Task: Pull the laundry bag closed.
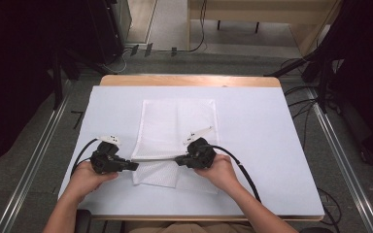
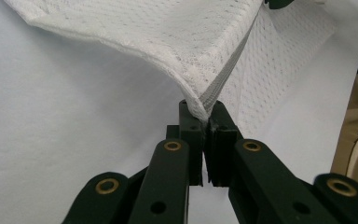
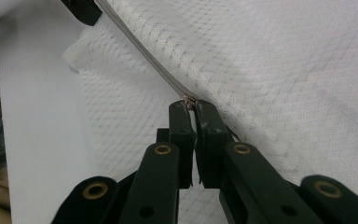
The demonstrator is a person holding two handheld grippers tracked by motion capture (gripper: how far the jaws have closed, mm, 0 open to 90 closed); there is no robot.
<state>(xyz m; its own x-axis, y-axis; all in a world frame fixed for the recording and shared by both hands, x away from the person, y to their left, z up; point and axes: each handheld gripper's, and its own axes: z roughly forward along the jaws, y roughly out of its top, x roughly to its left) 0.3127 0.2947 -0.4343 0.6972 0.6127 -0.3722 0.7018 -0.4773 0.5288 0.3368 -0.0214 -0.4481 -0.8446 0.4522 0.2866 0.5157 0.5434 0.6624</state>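
A white mesh bag (image 1: 177, 121) lies flat in the middle of the white-covered table (image 1: 257, 145), with a grey zipper (image 1: 156, 159) running across its near part. My left gripper (image 1: 135, 165) is shut on the bag's left edge at the zipper's end (image 2: 204, 112), lifting the mesh (image 2: 168, 37) a little. From the other side, my right gripper (image 1: 178, 160) is shut on the small metal zipper pull (image 3: 188, 99). The zipper line (image 3: 144, 51) is stretched tight between the two, and the left gripper's jaw tip (image 3: 81, 9) shows at its far end.
The person's hands hold both grippers near the table's front edge, with black cables (image 1: 245, 174) trailing off. A wooden table edge (image 1: 189, 80) shows at the back. Floor rails (image 1: 34, 160) and dark equipment flank the table.
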